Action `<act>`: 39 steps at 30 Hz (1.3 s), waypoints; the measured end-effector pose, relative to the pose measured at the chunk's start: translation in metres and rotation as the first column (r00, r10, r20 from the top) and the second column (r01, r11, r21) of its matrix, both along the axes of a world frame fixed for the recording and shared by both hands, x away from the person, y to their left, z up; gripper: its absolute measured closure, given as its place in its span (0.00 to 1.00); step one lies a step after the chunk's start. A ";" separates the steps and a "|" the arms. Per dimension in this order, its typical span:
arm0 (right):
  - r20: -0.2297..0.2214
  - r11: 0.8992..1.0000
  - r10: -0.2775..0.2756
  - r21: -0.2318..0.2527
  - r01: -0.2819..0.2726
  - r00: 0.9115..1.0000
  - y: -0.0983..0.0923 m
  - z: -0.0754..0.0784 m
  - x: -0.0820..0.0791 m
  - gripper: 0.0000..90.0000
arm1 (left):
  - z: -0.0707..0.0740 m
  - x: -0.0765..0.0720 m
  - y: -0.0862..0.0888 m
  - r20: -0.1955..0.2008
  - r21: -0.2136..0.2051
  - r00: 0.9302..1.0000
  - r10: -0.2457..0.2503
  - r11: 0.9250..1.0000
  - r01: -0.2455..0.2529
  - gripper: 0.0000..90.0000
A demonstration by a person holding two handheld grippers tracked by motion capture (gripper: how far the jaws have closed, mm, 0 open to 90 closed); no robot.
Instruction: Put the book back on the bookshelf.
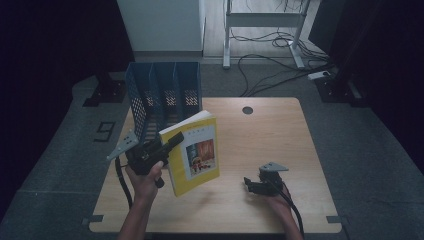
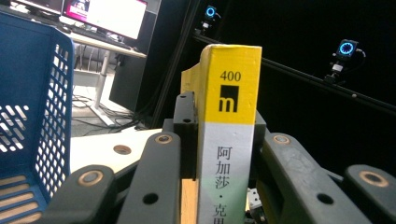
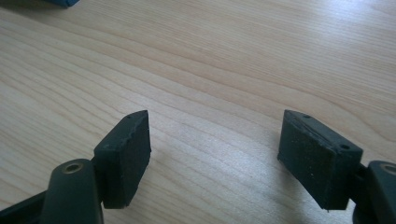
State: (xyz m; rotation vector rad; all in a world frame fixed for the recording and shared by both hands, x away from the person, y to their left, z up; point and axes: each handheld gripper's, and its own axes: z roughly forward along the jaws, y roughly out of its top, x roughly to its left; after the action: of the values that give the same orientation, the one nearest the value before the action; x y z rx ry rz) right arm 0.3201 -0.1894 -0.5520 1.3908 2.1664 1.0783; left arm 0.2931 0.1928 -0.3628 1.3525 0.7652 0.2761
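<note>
Book: my left gripper (image 1: 172,142) clamps a yellow paperback book with a picture cover (image 1: 196,156) by its spine edge, held upright over the light wooden table (image 1: 280,135).
Nearby: the blue plastic mesh file rack (image 1: 162,97) stands just behind it.
Right gripper (image 1: 251,186): jaws spread, gripping nothing, low over bare wood.
Left gripper view: I read the spine (image 2: 227,140), yellow above grey, printed "400".
</note>
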 end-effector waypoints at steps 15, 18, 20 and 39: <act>0.036 0.998 -0.005 -0.061 0.007 0.999 0.004 -0.002 -0.002 0.28 | 0.017 0.007 0.012 0.018 -0.008 0.999 0.037 0.999 -0.037 0.84; 0.038 0.998 -0.005 -0.070 0.008 0.999 0.005 -0.002 -0.002 0.28 | 0.019 0.008 0.013 0.021 -0.013 0.999 0.044 0.999 -0.043 0.84; 0.039 0.998 -0.005 -0.070 0.007 0.999 0.005 -0.002 -0.002 0.28 | 0.019 0.009 0.013 0.021 -0.014 0.999 0.049 0.999 -0.048 0.83; 0.038 0.998 -0.005 -0.069 0.008 0.999 0.005 -0.002 -0.002 0.28 | 0.020 0.019 0.029 0.012 -0.023 0.992 0.129 0.991 -0.129 0.83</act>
State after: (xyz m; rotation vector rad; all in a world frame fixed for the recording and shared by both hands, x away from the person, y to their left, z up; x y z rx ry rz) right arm 0.3182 -0.1842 -0.5543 1.3354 2.1498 1.0099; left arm 0.3123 0.2219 -0.3432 1.2809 0.8431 0.3775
